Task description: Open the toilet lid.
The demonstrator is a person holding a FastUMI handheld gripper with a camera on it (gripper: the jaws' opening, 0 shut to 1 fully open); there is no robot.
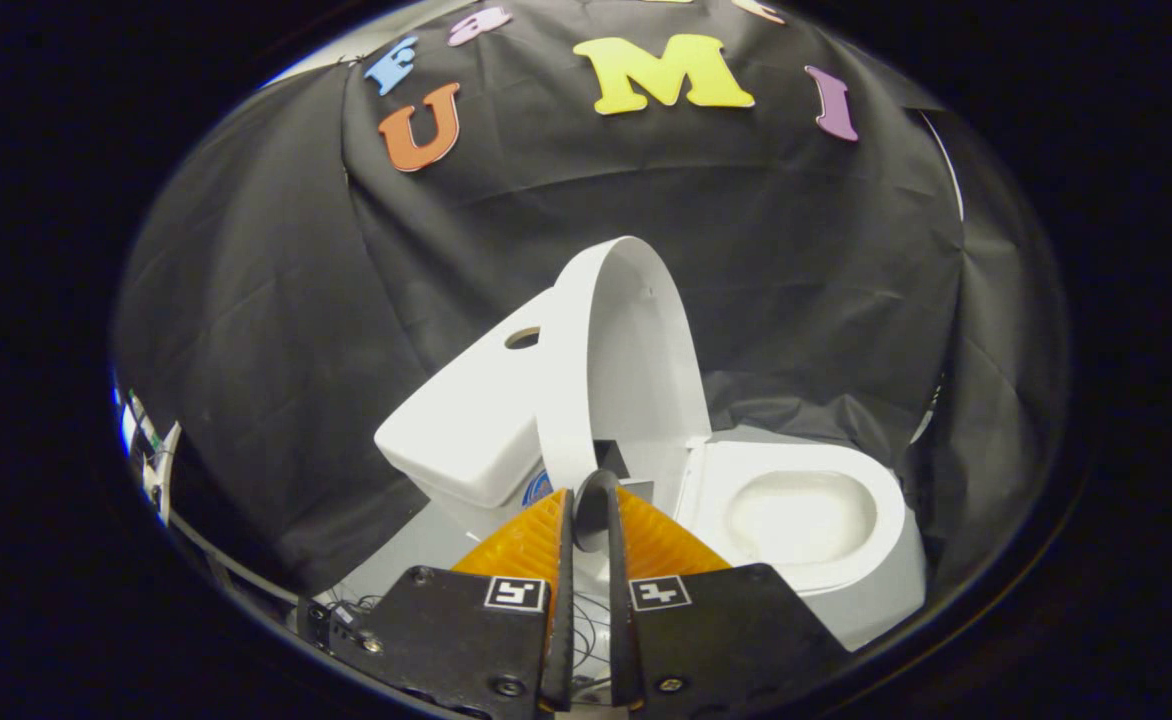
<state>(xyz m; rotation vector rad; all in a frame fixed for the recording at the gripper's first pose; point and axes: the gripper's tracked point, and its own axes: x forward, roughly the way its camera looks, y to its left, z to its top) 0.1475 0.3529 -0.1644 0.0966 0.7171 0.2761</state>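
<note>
The gripper (591, 500) has its two orange ribbed fingers (521, 545) drawn almost together, with only a thin slot left between the dark pads. Nothing is clamped in that slot; the tips sit right at the lower edge of the raised lid, and whether they touch it cannot be told.

Straight ahead of the tips, toward 12 o'clock, the toilet lid (631, 370) stands swung up and nearly upright, its white underside turned toward 3 o'clock and its rim arching over toward the tank. The tank (466, 430) lies at about 10 o'clock from the fingertips, directly behind the lid, with a round hole in its top face. At roughly 3 o'clock from the tips the seat (796, 470) is down over the open bowl (801, 520), uncovered. The toilet looks tilted in this view. Black cloth (246, 350) hangs behind and around everything.
</note>
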